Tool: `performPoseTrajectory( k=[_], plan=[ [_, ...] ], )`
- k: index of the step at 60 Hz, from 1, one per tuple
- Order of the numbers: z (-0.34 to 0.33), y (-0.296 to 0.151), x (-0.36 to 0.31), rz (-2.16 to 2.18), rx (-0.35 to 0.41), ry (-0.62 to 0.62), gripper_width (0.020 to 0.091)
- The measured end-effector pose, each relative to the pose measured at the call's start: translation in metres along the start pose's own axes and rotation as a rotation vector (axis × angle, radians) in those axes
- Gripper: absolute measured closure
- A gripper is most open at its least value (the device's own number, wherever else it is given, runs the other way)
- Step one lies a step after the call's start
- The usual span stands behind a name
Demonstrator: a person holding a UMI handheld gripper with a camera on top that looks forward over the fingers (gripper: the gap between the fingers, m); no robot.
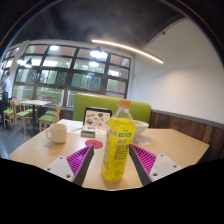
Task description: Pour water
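A yellow-green drink bottle (118,145) with a yellow cap and a printed label stands upright on the light wooden table (35,152). It sits between the fingers of my gripper (110,152), which is open. A strip of table shows between the bottle and the left purple pad (78,160), and the right pad (146,160) lies close beside the bottle. A white mug (57,131) stands on the table beyond the left finger.
Behind the bottle lie a small pink round item (95,143) and a boxy printed object (97,121). A green sofa (78,105) runs along the far side. Chairs and another table (22,112) stand by the windows to the left.
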State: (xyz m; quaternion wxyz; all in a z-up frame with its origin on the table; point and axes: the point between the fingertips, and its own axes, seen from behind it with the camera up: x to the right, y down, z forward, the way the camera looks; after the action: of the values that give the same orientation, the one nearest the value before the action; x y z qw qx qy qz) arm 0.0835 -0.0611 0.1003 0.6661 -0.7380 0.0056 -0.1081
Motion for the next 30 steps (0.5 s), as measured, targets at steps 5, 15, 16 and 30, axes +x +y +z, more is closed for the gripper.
performPoseTrajectory(
  k=[5, 15, 16, 30],
  plan=[
    [0.029, -0.012, 0.004, 0.006, 0.029, -0.004, 0.0294],
    [0.080, 0.003, 0.012, 0.012, -0.007, 0.007, 0.0634],
    [0.081, 0.000, 0.010, 0.030, 0.011, -0.001, 0.0665],
    [0.092, 0.003, 0.002, 0.098, 0.035, -0.036, 0.0849]
  ],
)
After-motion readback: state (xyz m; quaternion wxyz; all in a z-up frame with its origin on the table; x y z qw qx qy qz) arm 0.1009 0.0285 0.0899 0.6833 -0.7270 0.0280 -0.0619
